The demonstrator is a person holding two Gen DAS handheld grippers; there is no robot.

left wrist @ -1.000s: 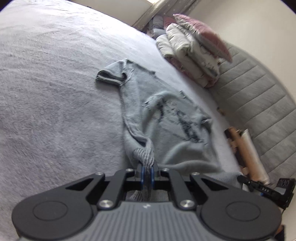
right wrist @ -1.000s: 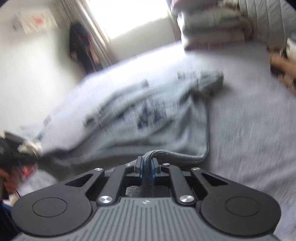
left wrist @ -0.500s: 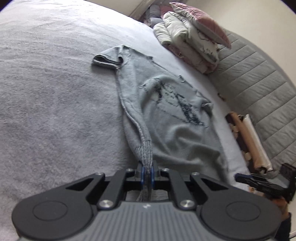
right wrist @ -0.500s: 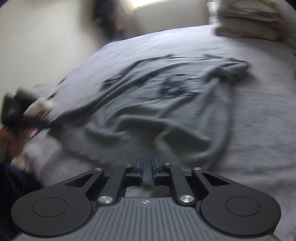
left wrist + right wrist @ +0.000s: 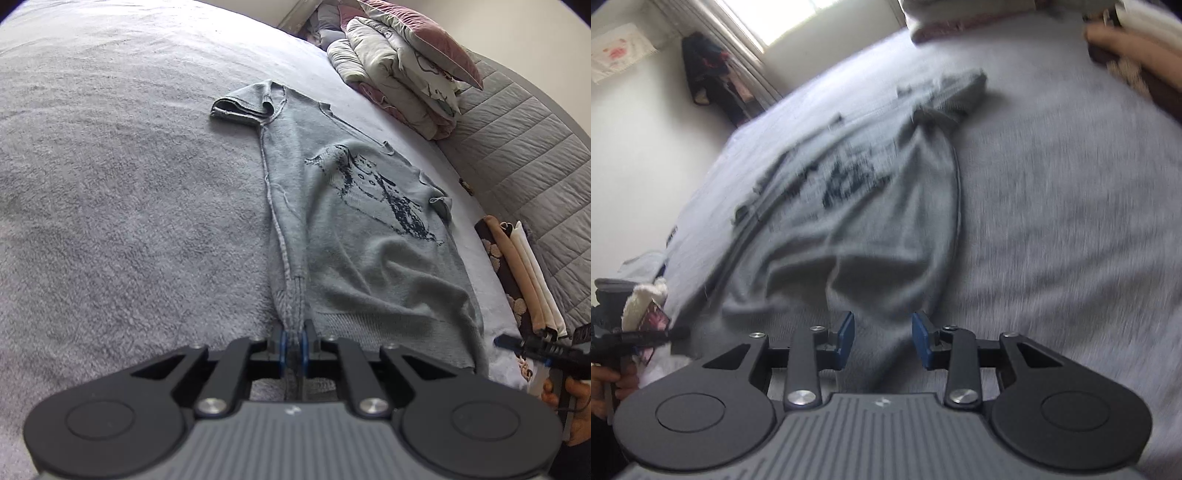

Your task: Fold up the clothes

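Left gripper (image 5: 293, 341) pinches the grey T-shirt's (image 5: 354, 236) hem, shirt stretching toward 12 o'clock across the bed (image 5: 129, 184). Right gripper (image 5: 882, 339) is opening, hem lying loose between its jaws.

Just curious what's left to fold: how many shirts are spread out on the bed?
1. A grey T-shirt with a dark print lies spread on the bed. The pile by the headboard may hide other clothes.

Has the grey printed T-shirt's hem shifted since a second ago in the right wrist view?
Yes. The grey printed T-shirt hem dropped out of the opening right gripper onto the grey fleece bed cover, now lying flatter.
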